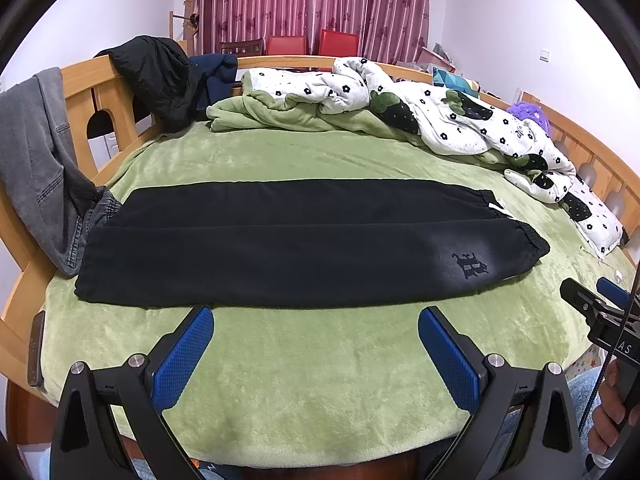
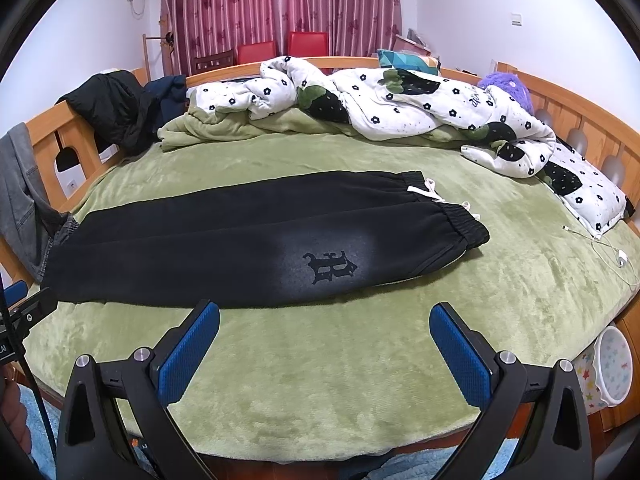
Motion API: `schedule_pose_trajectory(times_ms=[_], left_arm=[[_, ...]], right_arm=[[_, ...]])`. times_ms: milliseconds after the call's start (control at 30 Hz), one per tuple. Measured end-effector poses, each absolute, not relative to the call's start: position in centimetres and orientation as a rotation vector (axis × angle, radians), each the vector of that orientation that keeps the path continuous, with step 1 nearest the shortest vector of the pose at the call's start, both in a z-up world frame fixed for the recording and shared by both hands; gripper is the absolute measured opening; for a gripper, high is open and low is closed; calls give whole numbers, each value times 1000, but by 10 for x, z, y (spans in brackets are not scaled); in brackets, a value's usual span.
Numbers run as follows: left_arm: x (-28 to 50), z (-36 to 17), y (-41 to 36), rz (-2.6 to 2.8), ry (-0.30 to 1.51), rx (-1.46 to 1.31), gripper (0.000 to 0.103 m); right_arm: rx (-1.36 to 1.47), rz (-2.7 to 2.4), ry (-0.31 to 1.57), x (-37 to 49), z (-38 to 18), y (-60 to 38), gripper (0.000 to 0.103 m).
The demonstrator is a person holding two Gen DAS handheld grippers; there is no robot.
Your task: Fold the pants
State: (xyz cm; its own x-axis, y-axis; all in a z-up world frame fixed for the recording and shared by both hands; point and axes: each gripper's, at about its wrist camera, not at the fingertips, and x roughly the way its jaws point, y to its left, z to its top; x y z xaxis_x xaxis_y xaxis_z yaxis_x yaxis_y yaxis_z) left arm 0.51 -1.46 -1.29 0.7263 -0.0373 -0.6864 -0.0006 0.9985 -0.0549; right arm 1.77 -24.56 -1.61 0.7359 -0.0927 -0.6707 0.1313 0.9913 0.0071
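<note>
The pants (image 1: 288,240) are laid flat across the green blanket (image 1: 320,368) on the bed, stretched lengthwise from left to right. They are black and folded once along their length, so that one leg is stacked on the other. The elastic waistband (image 2: 464,220) is at the right end, where a white drawstring (image 2: 430,192) is seen poking out; the leg cuffs are at the left end, next to a grey garment (image 1: 36,168) draped over the wooden bed frame (image 1: 80,76). A dark crest logo (image 2: 330,268) is printed on the upper layer near the waist, inside a paler faded patch.

The left gripper (image 1: 316,344) is held above the blanket at the near edge of the bed, just short of the pants' near edge. Its blue pads (image 1: 186,356) are spread wide apart and nothing is held between them. The right gripper (image 2: 324,344) is held likewise, near the logo end, with its jaws wide apart and empty. In the left view a person's hand (image 1: 608,412) is seen on the right gripper's handle.

A flowered quilt (image 2: 400,104) is heaped along the far side of the bed. A white charger cable (image 2: 608,248) is lying on the blanket at the right.
</note>
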Motion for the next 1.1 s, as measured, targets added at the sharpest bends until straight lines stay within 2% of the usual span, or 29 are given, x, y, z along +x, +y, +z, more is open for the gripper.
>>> schedule_pose_trajectory(times_ms=[1100], left_arm=[[5,-13,-15,-22,758,-55,103]], right_arm=[[56,-99,727,14,-10,-235,103]])
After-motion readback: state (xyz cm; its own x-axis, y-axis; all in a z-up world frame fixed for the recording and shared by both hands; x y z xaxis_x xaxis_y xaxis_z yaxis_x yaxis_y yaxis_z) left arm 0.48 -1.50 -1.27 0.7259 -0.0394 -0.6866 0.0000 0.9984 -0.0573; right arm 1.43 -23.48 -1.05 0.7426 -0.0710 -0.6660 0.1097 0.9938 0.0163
